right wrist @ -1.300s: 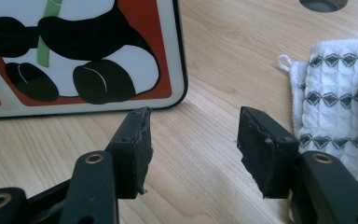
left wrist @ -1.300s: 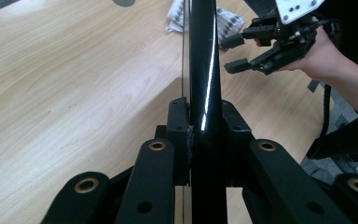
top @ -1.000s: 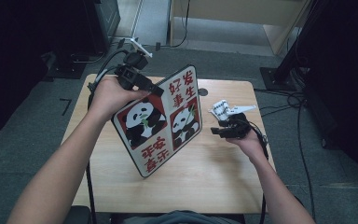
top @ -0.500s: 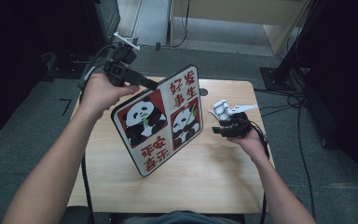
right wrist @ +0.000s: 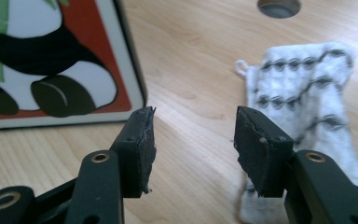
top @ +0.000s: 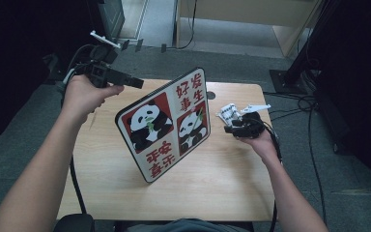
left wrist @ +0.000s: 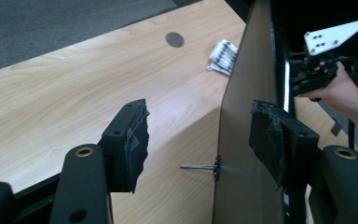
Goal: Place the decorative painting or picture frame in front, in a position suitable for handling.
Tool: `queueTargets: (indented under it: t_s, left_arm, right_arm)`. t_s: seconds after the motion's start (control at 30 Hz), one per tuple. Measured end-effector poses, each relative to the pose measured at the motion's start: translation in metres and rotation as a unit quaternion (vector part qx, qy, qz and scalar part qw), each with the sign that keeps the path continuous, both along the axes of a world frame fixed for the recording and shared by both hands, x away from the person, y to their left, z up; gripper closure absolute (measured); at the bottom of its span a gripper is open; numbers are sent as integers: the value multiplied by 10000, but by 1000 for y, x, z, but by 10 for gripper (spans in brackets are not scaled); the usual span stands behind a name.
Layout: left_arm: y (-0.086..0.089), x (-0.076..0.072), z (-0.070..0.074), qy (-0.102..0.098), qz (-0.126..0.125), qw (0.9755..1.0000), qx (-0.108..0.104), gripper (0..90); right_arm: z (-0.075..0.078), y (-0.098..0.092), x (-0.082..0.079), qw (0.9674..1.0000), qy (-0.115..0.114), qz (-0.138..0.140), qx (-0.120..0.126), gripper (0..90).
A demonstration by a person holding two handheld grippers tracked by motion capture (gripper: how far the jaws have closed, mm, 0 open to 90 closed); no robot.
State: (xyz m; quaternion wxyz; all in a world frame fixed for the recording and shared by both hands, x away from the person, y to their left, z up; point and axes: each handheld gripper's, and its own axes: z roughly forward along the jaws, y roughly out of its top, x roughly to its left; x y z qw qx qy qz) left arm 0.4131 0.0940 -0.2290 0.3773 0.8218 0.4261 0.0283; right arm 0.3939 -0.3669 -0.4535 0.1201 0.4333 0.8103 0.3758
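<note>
Nearest the person, at 6 o'clock, the wooden table (top: 222,193) is bare, and both forearms reach over it.

The panda picture board (top: 166,123) stands at the middle of the table. It rests on one lower corner and edge and tips back, with its printed face towards the person. In the left gripper view a thin metal pin (left wrist: 198,166) sticks out of its plain back. The pin looks like part of a prop, which would explain why the board stands without being held.

The right gripper (top: 228,128) sits low over the wood at about 3 o'clock, just beside the board's right edge and apart from it. Its tongs are spread with nothing between them, and they have just been closing a little. In its own view they (right wrist: 193,140) point past the board's lower corner towards a small white patterned cloth (right wrist: 303,93). The cloth lies flat just beyond them, so this hand seems to be waiting within reach of it.

The left gripper (top: 137,83) is raised at about 10 o'clock, above and behind the board's upper left corner. Its tongs are spread and have just been opening. In its own view the pads (left wrist: 128,140) are bare, and the board's edge stands ahead of them, not pressed by either pad. I judge this hand has let go of the board and left it to stand alone.

A round cable hole (top: 210,95) sits in the table at 12 o'clock. Grey floor lies beyond it.
</note>
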Motion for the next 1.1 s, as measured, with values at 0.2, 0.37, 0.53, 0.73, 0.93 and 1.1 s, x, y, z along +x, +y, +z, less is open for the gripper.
queueTargets:
  t_s: [0.2,0.37,0.53,0.73,0.93,1.1]
  left_arm:
    - [21,-4,-7,24,87,9999,-87,386]
    - [41,-13,-23,6,179,9998,-72,385]
    - [53,-21,-34,-2,240,9997,-97,385]
    - [62,-33,-46,-36,302,9995,-95,380]
    - [69,-45,-58,-26,328,9993,-160,378]
    - [79,-55,-73,56,459,9988,-185,376]
  right_arm:
    - [3,-9,12,9998,-89,-165,-105,489]
    - [2,-22,27,9987,-125,-479,-102,488]
    - [-4,-33,34,9974,-102,-706,-59,489]
    - [-7,-45,38,9957,-153,-917,-38,488]
    - [-4,-54,41,9945,-166,-1034,-5,488]
    - [-13,-46,46,9956,0,-938,22,493]
